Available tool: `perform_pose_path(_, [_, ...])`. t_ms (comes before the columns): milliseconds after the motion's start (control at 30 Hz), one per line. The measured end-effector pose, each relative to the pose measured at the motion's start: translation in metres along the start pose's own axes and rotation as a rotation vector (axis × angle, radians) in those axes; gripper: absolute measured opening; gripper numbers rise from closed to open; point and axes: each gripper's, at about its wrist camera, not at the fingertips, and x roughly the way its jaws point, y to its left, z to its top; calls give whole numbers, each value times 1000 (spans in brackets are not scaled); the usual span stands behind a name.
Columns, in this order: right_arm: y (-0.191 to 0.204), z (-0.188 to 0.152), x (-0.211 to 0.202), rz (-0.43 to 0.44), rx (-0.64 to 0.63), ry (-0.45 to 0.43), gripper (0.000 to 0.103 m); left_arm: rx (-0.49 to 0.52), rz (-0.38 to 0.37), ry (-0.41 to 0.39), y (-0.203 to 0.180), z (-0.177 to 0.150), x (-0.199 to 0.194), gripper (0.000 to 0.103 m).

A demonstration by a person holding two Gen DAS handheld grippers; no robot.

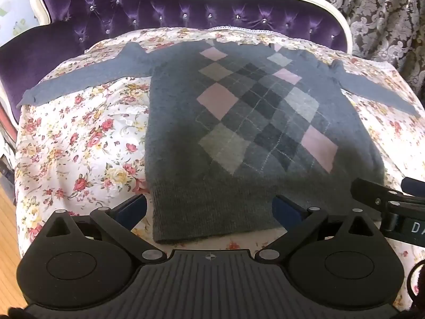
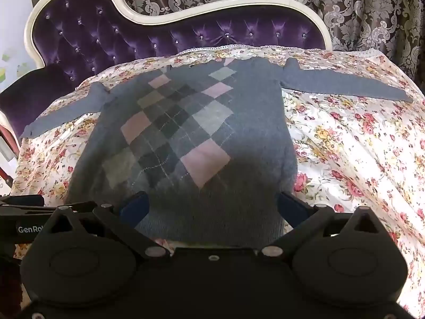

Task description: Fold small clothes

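Left wrist view shows the left tongs (image 1: 209, 207) spread wide and holding nothing, poised over the near left part of the sweater's ribbed hem (image 1: 212, 212); whether the pads touch the knit cannot be told. At that view's right edge the right tongs (image 2: 212, 208) intrude as a black arm, so the two tools sit side by side. From the right wrist view these tongs too stand wide and empty, straddling the near right stretch of the hem. Being placed at the hem's two ends suggests a judgement: the fold has not begun, and the likely first step is to pinch the bottom edge at both corners and carry it up toward the collar. The sweater (image 1: 255, 122), grey with a pink and grey argyle panel, lies front up and flat on a floral cloth (image 1: 79, 143), hem nearest, collar farthest. Its left sleeve (image 1: 87, 79) and right sleeve (image 2: 345, 83) stretch straight out to either side, well apart from the body, laid out so each can be folded inward cleanly. Beyond the collar rises a purple tufted sofa back (image 2: 106, 37) with a white carved frame, and behind it a damask curtain (image 2: 345, 8).
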Motion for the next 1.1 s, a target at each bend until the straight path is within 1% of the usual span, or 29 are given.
perform_pose_path(1100, [-1,-1,3,2,8,20,102,2,-9,2,-1,-2,1,102])
